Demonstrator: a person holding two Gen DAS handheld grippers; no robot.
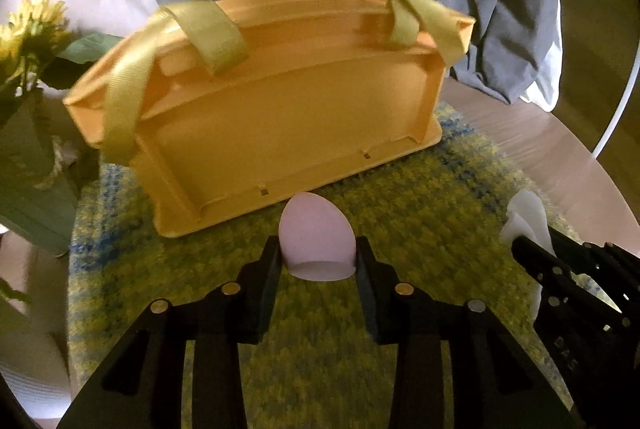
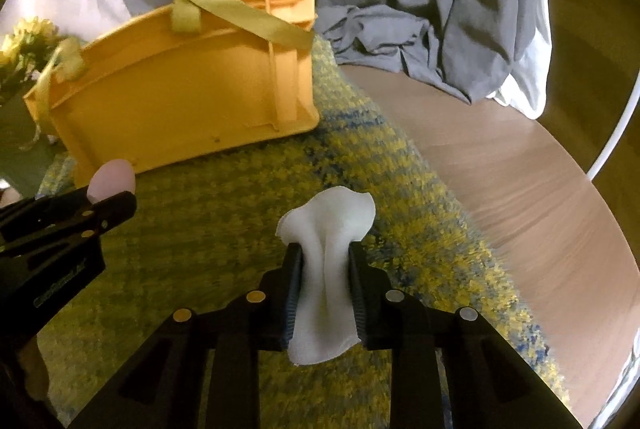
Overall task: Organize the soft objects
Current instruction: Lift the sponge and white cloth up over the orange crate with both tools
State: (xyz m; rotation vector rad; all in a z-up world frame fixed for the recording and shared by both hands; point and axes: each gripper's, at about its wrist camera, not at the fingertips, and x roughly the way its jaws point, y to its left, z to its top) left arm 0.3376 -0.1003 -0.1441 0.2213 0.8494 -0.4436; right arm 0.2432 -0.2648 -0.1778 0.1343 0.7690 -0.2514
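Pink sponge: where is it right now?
The pink sponge is clamped in the left gripper, above the yellow-green rug, just in front of the orange basket.

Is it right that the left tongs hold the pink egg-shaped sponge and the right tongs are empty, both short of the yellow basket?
Not quite. The right tongs grip a white cloth, as the right wrist view shows. The left tongs do hold the pink sponge, short of the yellow basket.

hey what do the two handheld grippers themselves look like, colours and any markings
The left gripper and right gripper are matte black, with angular linkage arms and round silver rivets. The right fingers have ribbed pads. Faint lettering marks each body, unreadable. No cables or sleeves show.
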